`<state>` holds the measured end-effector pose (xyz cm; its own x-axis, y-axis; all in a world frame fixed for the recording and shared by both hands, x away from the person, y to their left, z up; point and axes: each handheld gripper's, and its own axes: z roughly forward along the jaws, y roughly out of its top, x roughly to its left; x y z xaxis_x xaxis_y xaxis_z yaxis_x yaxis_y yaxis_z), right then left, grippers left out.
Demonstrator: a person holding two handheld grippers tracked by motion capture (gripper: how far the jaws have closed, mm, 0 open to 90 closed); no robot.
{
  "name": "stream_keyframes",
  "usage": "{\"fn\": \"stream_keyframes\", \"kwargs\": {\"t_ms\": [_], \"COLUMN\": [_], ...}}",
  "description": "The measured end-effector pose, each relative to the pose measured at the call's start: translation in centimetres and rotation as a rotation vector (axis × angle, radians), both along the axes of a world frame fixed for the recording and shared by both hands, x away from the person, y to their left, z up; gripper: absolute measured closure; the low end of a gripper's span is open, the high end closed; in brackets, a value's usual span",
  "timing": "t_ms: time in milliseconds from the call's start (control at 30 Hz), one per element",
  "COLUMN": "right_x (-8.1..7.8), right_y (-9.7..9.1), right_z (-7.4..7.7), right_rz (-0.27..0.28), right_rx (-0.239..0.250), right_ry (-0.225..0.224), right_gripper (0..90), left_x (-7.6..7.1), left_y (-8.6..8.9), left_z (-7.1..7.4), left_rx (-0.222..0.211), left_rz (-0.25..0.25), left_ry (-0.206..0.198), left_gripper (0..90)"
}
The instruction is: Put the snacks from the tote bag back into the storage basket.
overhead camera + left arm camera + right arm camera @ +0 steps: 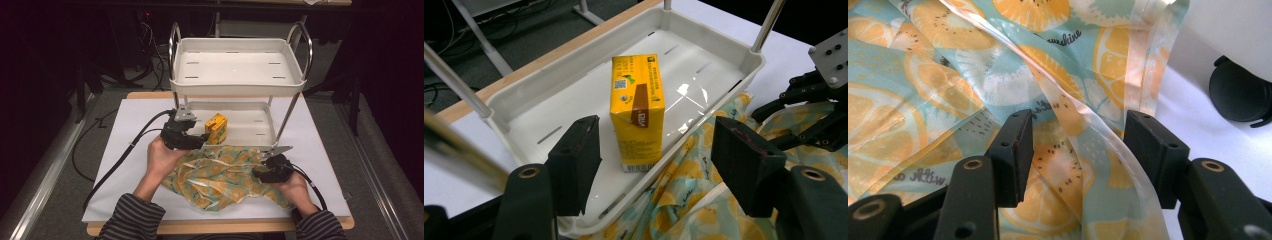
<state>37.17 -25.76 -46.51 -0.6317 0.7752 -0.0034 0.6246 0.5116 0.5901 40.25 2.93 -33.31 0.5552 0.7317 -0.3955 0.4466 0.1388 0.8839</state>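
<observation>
Our left gripper point(656, 165) gapes before the yellow drink carton point(637, 107) upright on the cart's lower tray point(524, 107), probably lining up a grasp; our right gripper point(1078, 150), open, straddles the citrus-print bag point(923, 80) just beside that tray.

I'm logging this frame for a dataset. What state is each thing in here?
Left gripper: open, jaws either side of the carton, not touching it.
Right gripper: open, over the bag.
Yellow drink carton: upright in the lower tray.
Orange-print plastic bag: crumpled flat on the table.
Lower tray: holds the carton.
Upper tray: bare.
</observation>
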Motion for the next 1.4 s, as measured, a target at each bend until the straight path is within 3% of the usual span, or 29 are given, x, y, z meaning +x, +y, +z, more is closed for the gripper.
{"fn": "stream_keyframes", "kwargs": {"t_ms": [267, 333, 767, 1100, 1300, 1400], "right_x": [0.0, 0.0, 0.0, 0.0, 0.1, 0.2], "right_y": [0.1, 0.0, 0.1, 0.1, 0.0, -0.1], "right_z": [0.0, 0.0, 0.0, 0.0, 0.1, 0.2], "right_rz": [-0.006, -0.004, 0.0, 0.006, 0.013, 0.007], "right_rx": [0.003, 0.004, 0.001, -0.002, -0.011, 0.001], "right_ry": [0.0, 0.0, 0.0, -0.001, 0.007, 0.018], "right_gripper": [46.8, 46.6, 46.4, 46.1, 45.1, 45.0], "left_x": [-0.6, -0.8, -2.4, -3.0, -2.6, -2.1], "left_y": [0.7, 0.8, 2.8, 4.8, 5.2, 5.5], "left_z": [-0.4, -0.5, -0.8, -1.4, -2.8, -3.7], "left_rx": [-0.012, 0.002, -0.044, -0.048, -0.037, -0.021], "left_rz": [-0.006, -0.012, 0.028, 0.072, 0.086, 0.089], "left_ry": [0.01, 0.007, 0.01, 0.003, -0.012, 0.017], "left_gripper": [36.5, 36.5, 36.5, 36.5, 36.8, 37.0]}}
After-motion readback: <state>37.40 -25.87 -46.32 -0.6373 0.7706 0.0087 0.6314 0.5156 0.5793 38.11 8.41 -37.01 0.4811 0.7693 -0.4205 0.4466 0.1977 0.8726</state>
